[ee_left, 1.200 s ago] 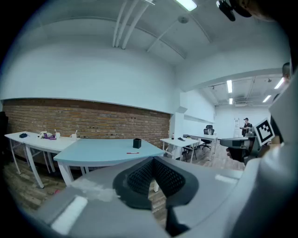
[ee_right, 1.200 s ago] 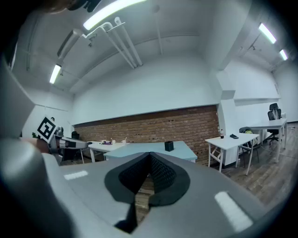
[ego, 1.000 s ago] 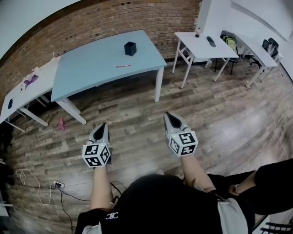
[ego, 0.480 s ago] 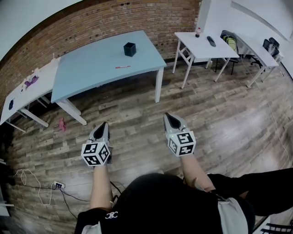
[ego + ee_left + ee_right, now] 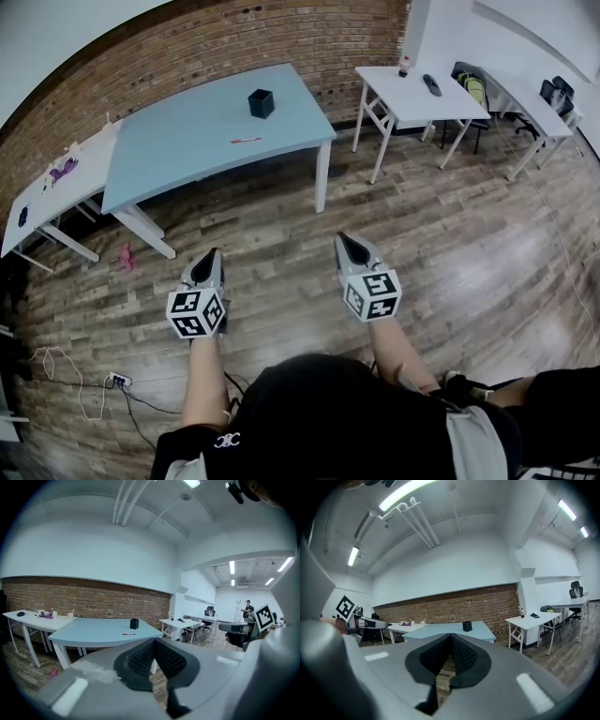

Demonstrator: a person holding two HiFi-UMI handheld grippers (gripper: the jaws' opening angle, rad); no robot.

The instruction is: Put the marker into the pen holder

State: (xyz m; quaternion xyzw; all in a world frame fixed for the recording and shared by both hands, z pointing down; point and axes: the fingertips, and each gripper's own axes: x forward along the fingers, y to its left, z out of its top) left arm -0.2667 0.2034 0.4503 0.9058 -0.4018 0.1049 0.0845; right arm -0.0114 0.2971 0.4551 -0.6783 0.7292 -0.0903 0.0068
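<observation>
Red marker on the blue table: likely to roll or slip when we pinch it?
The marker looks thin and straight, so probably stiff and light. It lies flat on the smooth blue table, so a sideways nudge may roll it. Too small here to see any clip that would stop rolling.

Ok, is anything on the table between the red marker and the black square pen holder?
Nothing visible. Only bare light blue tabletop lies between the red marker and the black square pen holder, which sit apart.

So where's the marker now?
Head view, upper centre: the marker lies on the blue table near its front edge, in front of the black pen holder.
</observation>
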